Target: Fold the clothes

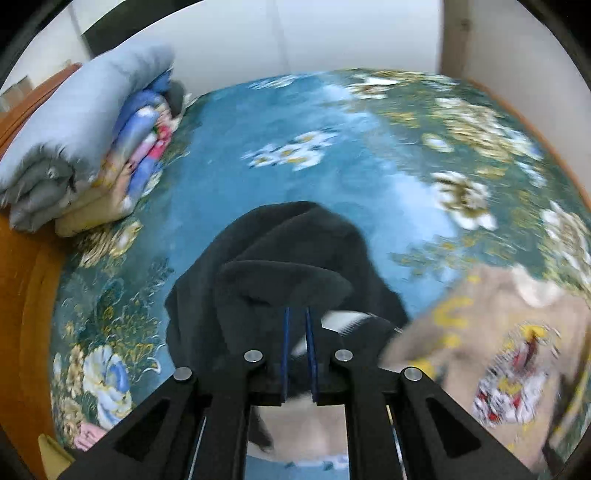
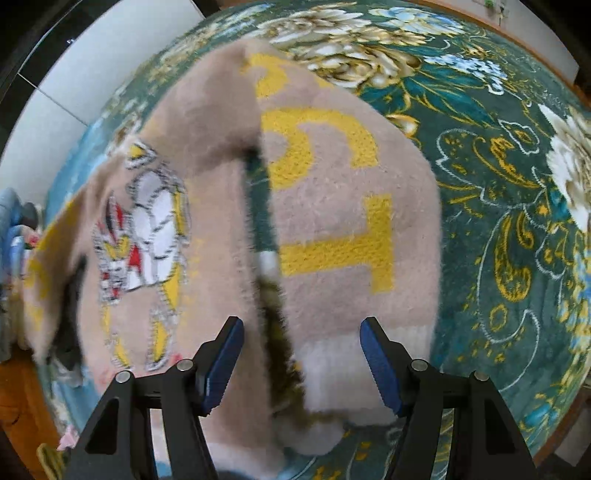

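Note:
A beige fuzzy sweater (image 2: 332, 221) with yellow letters and a cartoon patch lies on the floral bedspread (image 2: 498, 166), folded along a middle seam. It also shows at the lower right of the left wrist view (image 1: 498, 332). My right gripper (image 2: 302, 332) is open, jaws wide apart just above the sweater's pale hem. My left gripper (image 1: 297, 314) is shut on a black garment (image 1: 280, 258), which bunches and hangs around the blue pads over the bedspread (image 1: 295, 129).
A stack of folded quilts (image 1: 81, 147) sits at the far left of the bed by the wooden headboard (image 1: 22, 295). A white wall (image 1: 295, 33) stands beyond the bed. The wooden bed edge (image 1: 546, 147) runs along the right.

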`<control>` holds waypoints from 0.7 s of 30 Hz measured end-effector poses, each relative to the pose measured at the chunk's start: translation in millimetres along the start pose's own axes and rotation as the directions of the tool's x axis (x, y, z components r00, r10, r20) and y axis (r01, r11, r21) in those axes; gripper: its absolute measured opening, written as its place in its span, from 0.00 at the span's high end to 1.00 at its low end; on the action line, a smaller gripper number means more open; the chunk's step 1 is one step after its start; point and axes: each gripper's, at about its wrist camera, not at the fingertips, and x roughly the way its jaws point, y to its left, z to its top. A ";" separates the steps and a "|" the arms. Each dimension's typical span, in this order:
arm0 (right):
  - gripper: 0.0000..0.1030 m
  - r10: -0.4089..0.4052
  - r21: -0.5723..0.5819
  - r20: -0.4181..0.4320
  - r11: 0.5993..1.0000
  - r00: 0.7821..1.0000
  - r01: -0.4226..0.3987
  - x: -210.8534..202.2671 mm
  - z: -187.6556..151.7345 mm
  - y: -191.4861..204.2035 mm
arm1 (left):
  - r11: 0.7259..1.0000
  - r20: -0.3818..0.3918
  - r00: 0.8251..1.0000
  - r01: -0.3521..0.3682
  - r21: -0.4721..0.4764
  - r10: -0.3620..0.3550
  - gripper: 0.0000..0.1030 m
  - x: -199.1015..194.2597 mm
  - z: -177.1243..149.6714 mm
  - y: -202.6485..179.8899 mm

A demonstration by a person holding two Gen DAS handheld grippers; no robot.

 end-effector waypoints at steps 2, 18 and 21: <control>0.33 -0.019 0.012 0.004 1.000 1.000 0.019 1.7 -0.7 0.7 | 0.998 0.017 0.999 0.039 0.040 -0.039 0.86 -13.0 -10.7 -11.3; 0.93 -0.131 0.058 0.161 0.991 0.978 0.123 -79.5 49.8 -76.5 | 0.962 -0.203 0.953 0.249 0.114 -0.223 0.81 5.4 -95.1 -69.6; 0.93 -0.179 0.100 0.186 0.982 0.966 0.163 -92.4 85.1 -98.2 | 0.960 -0.237 0.947 0.252 0.124 -0.218 0.80 9.0 -105.0 -75.1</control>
